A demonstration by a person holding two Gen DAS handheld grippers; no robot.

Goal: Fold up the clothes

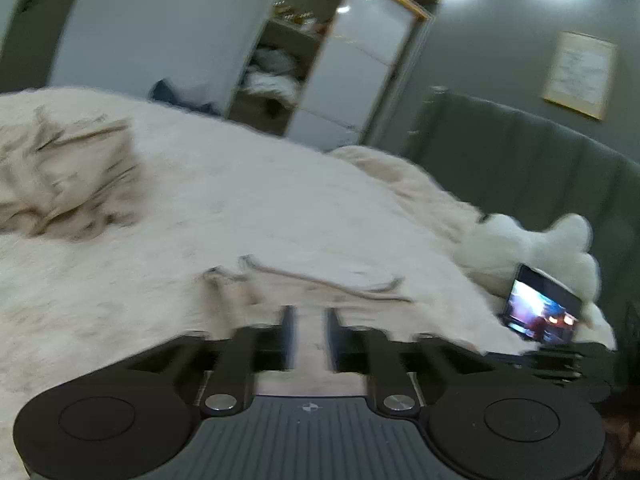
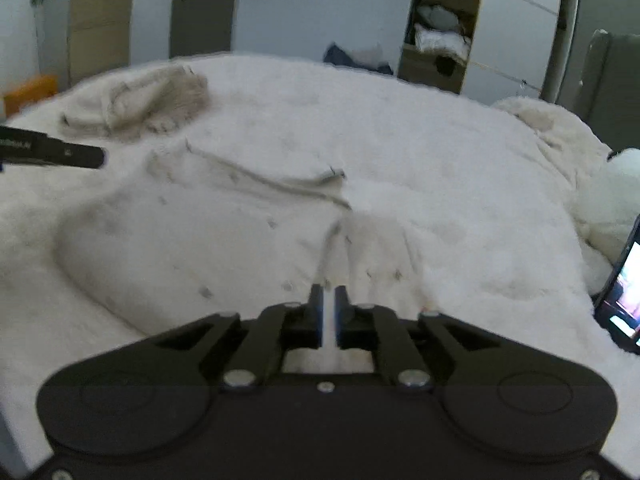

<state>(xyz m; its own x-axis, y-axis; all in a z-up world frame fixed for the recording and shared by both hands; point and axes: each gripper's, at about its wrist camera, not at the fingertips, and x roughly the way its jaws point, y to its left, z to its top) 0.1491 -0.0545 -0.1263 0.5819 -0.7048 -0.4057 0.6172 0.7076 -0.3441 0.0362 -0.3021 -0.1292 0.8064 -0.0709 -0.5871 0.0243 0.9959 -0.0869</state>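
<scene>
So from the right wrist view, the right gripper (image 2: 329,292) sits right over the near edge of the pale cream fleecy garment (image 2: 208,236) spread flat on the white fluffy bedspread (image 2: 420,140). Its jaws are down to a narrow slit, and a ridge of the fabric runs up into that slit, but I honestly can't tell if the pads are pinching it or just resting above it. The garment lies ahead and to the left of that gripper, with its long axis running roughly left to right across the bed and a folded-over flap along its far edge.

The left gripper (image 1: 308,312) is partly open with nothing between the pads; the same garment is straight ahead of it, just past the tips. I'd say the right one is nearer.

Further back there's a crumpled beige towel-like heap (image 2: 152,98) near the far left corner of the bed, well apart. A lit phone (image 2: 622,300) leans at the right edge. Plenty of bare bed in the middle for folding.
</scene>
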